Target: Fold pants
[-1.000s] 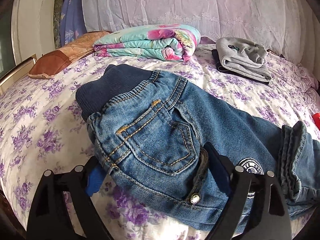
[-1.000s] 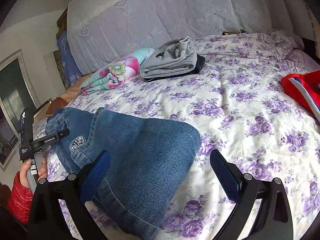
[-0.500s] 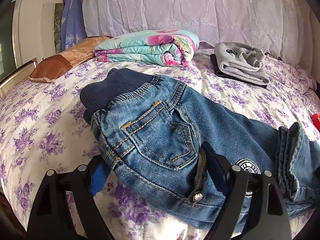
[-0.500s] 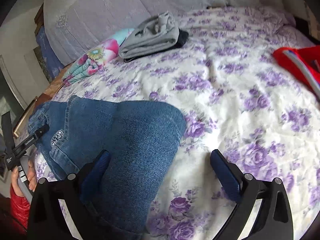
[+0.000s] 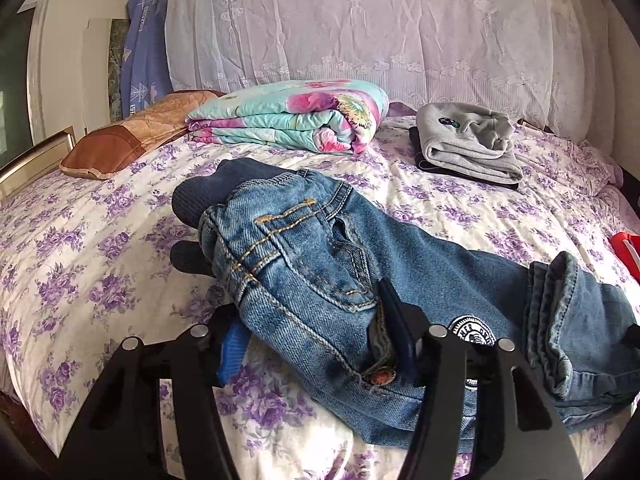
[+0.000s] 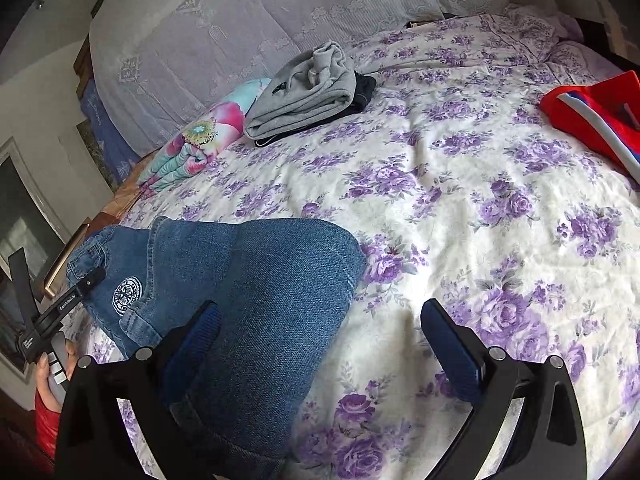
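Purple-flowered bed (image 6: pixel 460 184) carries jeans (image 5: pixel 320 256); left gripper (image 5: pixel 316 344), half-open, should clamp the waist; right gripper (image 6: pixel 320 332) gapes empty.

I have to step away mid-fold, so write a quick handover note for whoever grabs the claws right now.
Left claw: jaws apart, straddling the waist end of the jeans near the snap button; whether it pinches denim cannot be told.
Right claw: open, gripping nothing, its left finger over the folded leg end.
Jeans lie on the floral bedsheet, legs doubled over once towards the waist, logo patch showing.
Left to do: fold again into a compact bundle, then perhaps set it by the folded grey garment.
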`<act>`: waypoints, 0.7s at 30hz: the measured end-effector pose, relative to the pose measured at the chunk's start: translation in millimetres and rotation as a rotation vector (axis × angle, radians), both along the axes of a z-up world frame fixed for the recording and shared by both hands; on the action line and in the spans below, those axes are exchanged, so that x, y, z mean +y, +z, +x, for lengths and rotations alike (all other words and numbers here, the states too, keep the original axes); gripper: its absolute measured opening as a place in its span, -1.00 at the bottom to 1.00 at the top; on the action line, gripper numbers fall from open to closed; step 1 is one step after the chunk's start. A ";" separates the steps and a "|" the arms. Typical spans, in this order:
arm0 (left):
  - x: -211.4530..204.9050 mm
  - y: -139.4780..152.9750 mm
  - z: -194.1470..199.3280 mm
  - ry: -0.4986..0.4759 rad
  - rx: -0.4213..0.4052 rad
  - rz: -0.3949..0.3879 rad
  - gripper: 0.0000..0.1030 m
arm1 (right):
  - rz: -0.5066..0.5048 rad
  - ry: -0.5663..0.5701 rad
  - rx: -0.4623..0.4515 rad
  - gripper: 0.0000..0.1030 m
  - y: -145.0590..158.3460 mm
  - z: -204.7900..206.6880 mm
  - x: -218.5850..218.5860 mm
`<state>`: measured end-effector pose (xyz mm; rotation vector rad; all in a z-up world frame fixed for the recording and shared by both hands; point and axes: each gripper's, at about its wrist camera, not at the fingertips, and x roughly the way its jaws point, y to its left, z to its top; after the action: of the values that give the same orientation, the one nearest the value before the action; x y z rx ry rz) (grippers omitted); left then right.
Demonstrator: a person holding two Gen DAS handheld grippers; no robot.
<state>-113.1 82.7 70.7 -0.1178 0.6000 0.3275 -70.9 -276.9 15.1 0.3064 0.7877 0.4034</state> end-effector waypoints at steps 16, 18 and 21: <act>97.7 -46.7 22.6 -0.080 0.045 -0.697 0.89 | 0.035 0.001 0.021 0.93 -3.4 1.9 -4.0; 104.4 -47.9 19.6 -0.100 0.021 -0.752 0.53 | 0.035 0.000 0.018 0.93 -3.0 1.7 -4.0; 114.3 -55.4 9.6 -0.101 -0.008 -0.834 -0.15 | 0.047 -0.026 -0.048 0.93 4.2 -6.7 -8.4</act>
<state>-103.4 197.0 15.2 -0.8854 0.7022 -0.0400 -77.6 -285.3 19.3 0.3492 0.7274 0.4041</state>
